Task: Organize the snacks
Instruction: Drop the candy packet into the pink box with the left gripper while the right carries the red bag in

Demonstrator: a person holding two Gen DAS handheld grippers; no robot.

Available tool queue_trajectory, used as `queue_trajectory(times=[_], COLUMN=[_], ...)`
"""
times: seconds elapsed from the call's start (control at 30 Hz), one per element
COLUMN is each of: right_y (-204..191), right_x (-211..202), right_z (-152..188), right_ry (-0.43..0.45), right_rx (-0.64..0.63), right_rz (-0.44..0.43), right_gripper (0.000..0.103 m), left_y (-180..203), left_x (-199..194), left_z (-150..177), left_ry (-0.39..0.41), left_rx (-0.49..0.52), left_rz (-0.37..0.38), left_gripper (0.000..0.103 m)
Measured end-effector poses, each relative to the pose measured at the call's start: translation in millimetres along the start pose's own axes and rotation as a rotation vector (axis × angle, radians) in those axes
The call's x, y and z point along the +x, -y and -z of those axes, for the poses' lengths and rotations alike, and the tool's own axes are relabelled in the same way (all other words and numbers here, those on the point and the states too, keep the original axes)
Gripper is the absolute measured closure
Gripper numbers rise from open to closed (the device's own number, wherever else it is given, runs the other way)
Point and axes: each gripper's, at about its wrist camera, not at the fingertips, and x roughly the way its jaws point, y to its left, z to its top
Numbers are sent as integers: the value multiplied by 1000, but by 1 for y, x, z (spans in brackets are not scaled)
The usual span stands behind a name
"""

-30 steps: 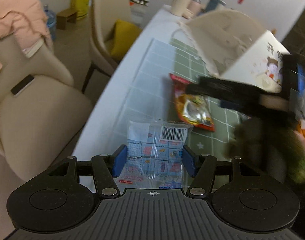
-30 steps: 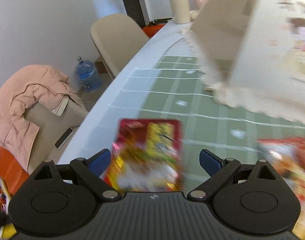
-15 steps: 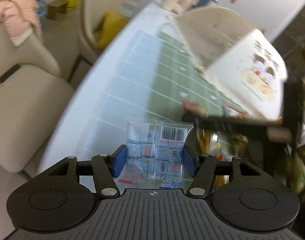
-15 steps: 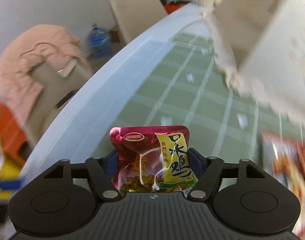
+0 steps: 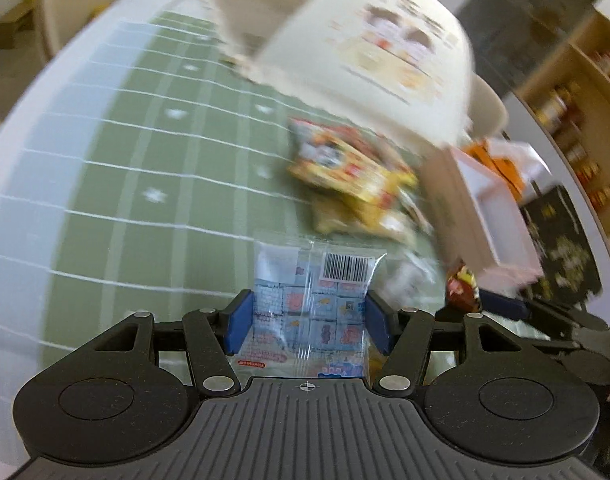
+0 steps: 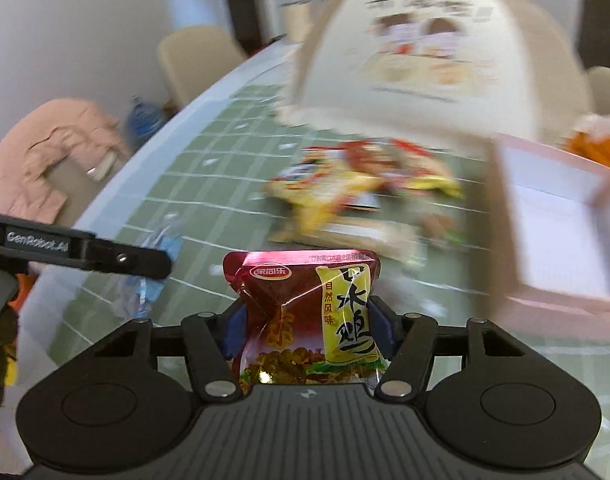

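Right gripper (image 6: 305, 322), jaws closing, pinches red snack packet (image 6: 305, 312).

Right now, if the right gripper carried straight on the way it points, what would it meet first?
Probably the loose snack pile on the green table mat, ahead of the red chicken snack packet the closing right gripper holds. Blur makes depth uncertain.

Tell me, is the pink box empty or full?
Empty, as far as it shows. The pink box shows only a bare white inside; the pile of snacks lies beside it on the green tablecloth.
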Motion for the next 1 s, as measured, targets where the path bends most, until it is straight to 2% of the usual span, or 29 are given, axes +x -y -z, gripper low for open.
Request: queue_trajectory(times=[0.1,0.33,0.43,0.53,0.6,0.67,0.7,0.77,0.87,1.0], right_y=[24,79,101,117,122,125,126,130,136,154], right_x=[-23,-84,-107,-120,-126,-127,-127,-129,-126,-127], right_z=[17,48,53,58,62,62,63,66,65,49], right_ry=[9,97,147,177,195,206,207,199,192,202], right_rx=[21,73,125,169,186,205,217,239,258,267], right_rz=[71,236,289,328,332,331,330,337,350,344], right_gripper=[41,41,41,41,41,41,41,41,41,41], left_y=[35,122,150,185,206,222,227,228,220,197], left_x=[8,27,36,48,66,101,120,136,125,101], left_z=[12,45,36,-1,-33,-67,-80,-97,-103,-69], left_ry=[-51,-157,-132,-20,33,20,20,79,150,112], left_rx=[73,270,301,337,312,256,232,173,113,142], left_rz=[29,170,219,238,272,320,298,237,275,234], left_gripper=[38,38,39,38,38,36,39,43,43,43])
